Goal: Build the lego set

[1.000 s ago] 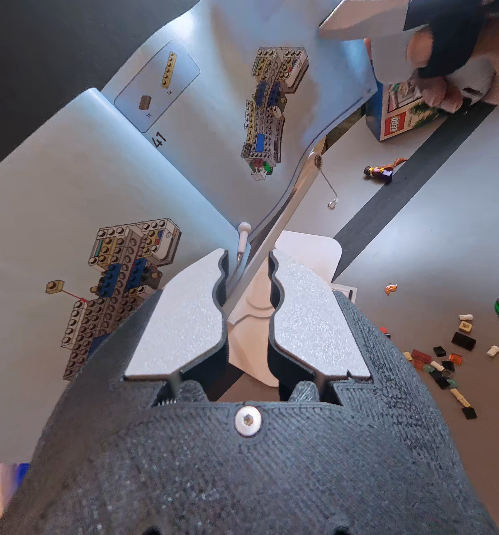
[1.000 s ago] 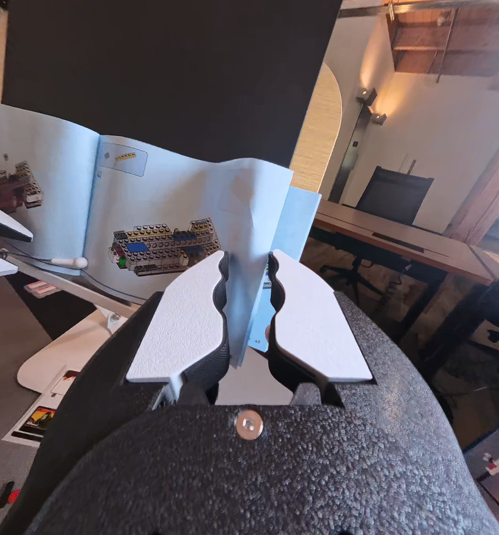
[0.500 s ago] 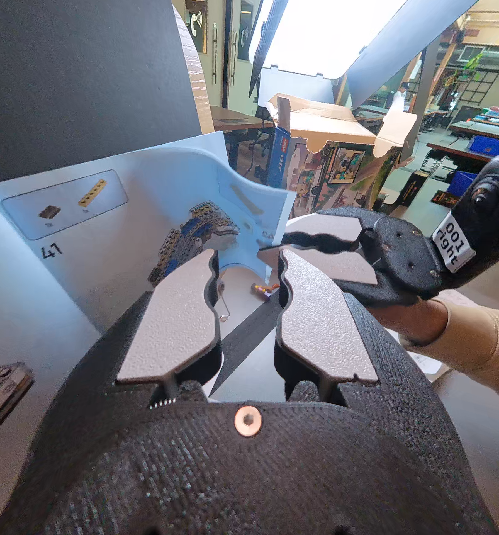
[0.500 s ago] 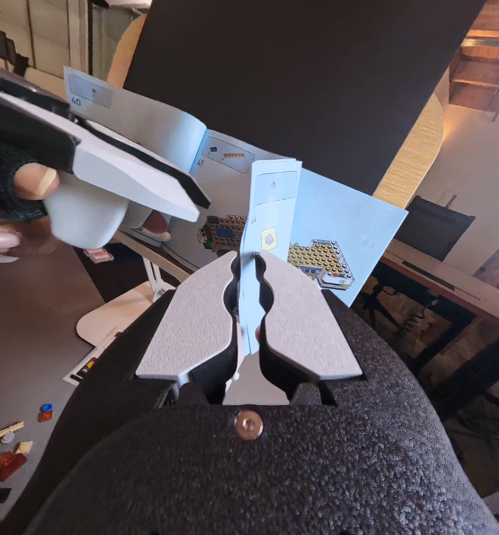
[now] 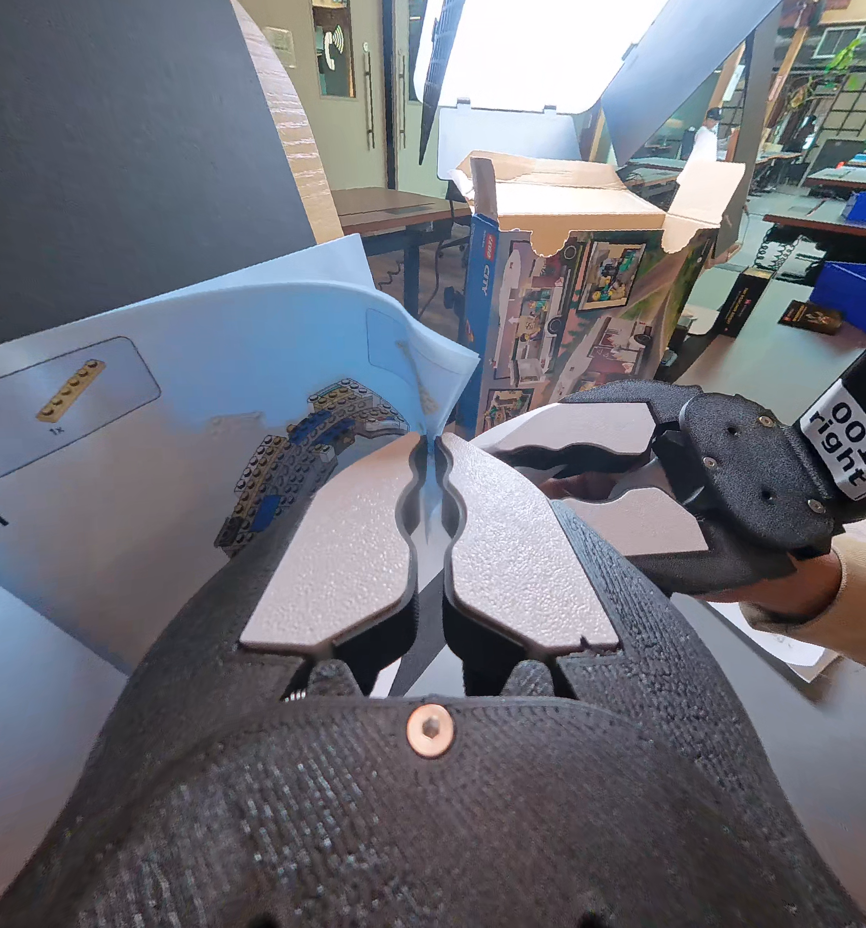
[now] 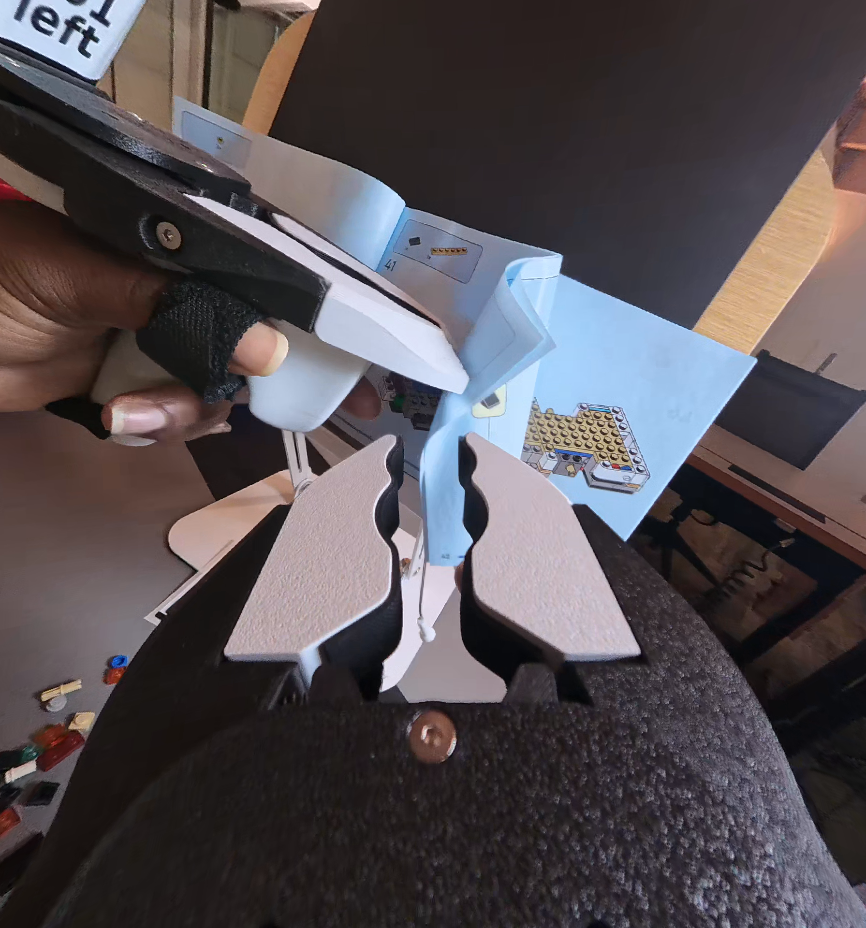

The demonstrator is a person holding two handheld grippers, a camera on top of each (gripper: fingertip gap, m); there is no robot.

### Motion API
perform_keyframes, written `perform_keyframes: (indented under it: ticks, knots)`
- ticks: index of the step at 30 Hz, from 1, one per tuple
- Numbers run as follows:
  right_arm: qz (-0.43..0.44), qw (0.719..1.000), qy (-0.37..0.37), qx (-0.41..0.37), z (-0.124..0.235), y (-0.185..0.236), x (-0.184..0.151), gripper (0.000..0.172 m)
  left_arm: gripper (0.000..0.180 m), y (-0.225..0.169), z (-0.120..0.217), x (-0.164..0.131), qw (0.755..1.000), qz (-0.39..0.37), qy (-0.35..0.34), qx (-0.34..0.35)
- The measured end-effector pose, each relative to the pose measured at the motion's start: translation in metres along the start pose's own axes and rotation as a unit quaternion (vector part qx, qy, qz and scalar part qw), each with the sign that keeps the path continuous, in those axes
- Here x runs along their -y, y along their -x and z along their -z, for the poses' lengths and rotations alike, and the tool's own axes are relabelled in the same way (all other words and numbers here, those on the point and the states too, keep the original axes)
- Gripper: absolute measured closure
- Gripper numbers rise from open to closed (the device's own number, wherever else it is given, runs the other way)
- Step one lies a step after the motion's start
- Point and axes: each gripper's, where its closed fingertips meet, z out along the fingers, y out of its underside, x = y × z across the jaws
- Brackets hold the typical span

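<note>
While half a sec back spread, L claw (image 5: pixel 428 447) now pinches booklet page (image 5: pixel 420 381); R claw (image 6: pixel 428 452), spread at 3 o'clock, released it.

Booklet on stand, table.
Booklet (image 6: pixel 647 401) stood on stand (image 6: pixel 230 527); loose bricks (image 6: pixel 24 753) lay left; box (image 5: pixel 586 311) behind right of booklet.

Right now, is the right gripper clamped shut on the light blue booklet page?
No: the right gripper's jaws stand apart, the light blue booklet page loose between them.
</note>
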Motion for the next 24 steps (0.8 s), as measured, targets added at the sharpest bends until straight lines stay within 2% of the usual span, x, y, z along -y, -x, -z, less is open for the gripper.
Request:
perform_keyframes:
  ticks: [5, 10, 12, 13, 15, 16, 24]
  knots:
    - [-0.027, 1.000, -0.013, 0.001, 0.013, -0.013, 0.003, 0.140, 0.179, -0.001, 0.009, 0.002, 1.000, 0.005, -0.006, -0.016]
    - [-0.135, 0.983, -0.077, 0.092, 0.017, -0.014, 0.043, 0.134, 0.179, -0.009, 0.016, 0.003, 0.999, -0.002, -0.009, -0.037]
    - [-0.171, 0.974, -0.080, 0.127, 0.010, -0.016, 0.054, 0.128, 0.179, -0.011, 0.016, 0.003, 0.999, -0.004, -0.010, -0.042]
    - [-0.180, 0.970, -0.077, 0.146, 0.007, -0.015, 0.057, 0.133, 0.179, -0.011, 0.016, 0.004, 0.999, -0.004, -0.010, -0.042]
    - [-0.188, 0.964, -0.072, 0.176, 0.006, -0.012, 0.058, 0.165, 0.179, -0.010, 0.018, 0.005, 0.999, -0.001, -0.014, -0.041]
    - [-0.189, 0.962, -0.074, 0.182, 0.007, -0.012, 0.059, 0.171, 0.179, -0.010, 0.019, 0.006, 0.999, 0.001, -0.015, -0.044]
    - [-0.239, 0.942, -0.075, 0.223, 0.021, -0.023, 0.053, 0.171, 0.180, -0.013, 0.030, 0.007, 0.998, 0.004, -0.021, -0.058]
